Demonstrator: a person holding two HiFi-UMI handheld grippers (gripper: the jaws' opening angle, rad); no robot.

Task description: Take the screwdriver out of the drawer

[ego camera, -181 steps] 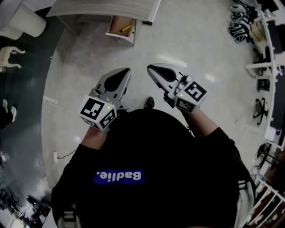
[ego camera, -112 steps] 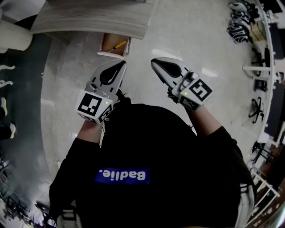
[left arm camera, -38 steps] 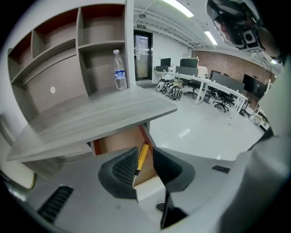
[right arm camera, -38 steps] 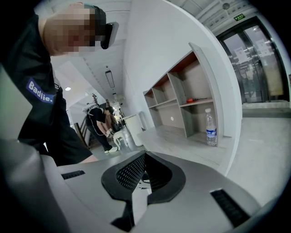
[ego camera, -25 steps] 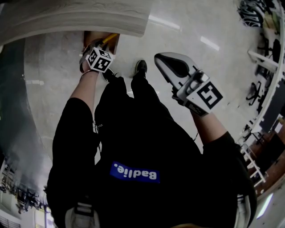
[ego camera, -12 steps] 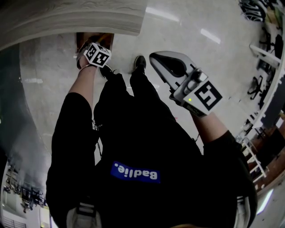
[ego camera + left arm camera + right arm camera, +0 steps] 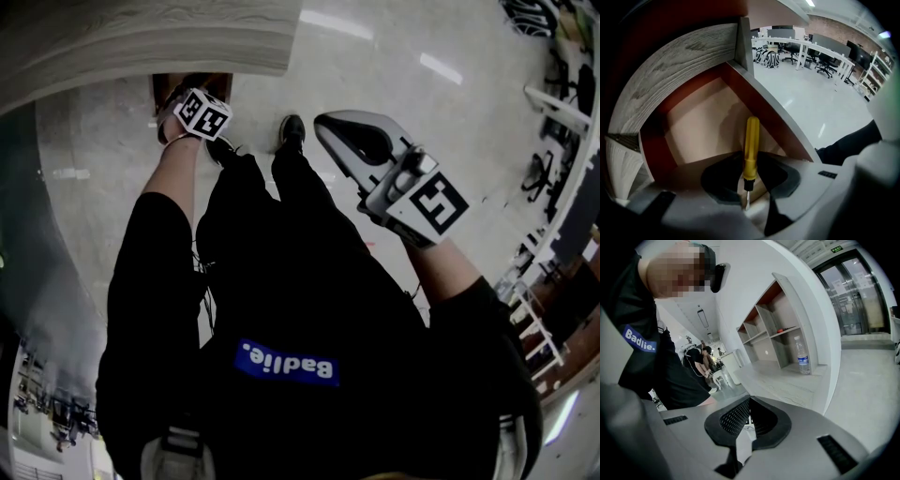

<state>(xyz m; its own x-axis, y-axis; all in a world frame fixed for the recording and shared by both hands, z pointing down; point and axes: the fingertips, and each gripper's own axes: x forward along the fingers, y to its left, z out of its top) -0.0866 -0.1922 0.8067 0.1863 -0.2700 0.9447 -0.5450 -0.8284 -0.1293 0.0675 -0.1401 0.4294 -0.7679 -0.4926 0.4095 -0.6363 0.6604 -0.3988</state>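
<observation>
A smooth yellow-handled screwdriver (image 7: 751, 150) with a thin metal tip lies on the pale floor of the red-walled drawer (image 7: 693, 117), under grey woodgrain. The black shirt (image 7: 309, 281) reads "Badlie." on blue. The left gripper (image 7: 750, 177) has its jaws closing around the screwdriver, not yet pinching it; the right gripper (image 7: 749, 401) has its ribbed jaws pressed together, empty

I count one screwdriver (image 7: 751, 145), one drawer (image 7: 764, 112) and one bottle (image 7: 802, 356). Grippers are two: left gripper (image 7: 747, 180) and right gripper (image 7: 749, 400).
</observation>
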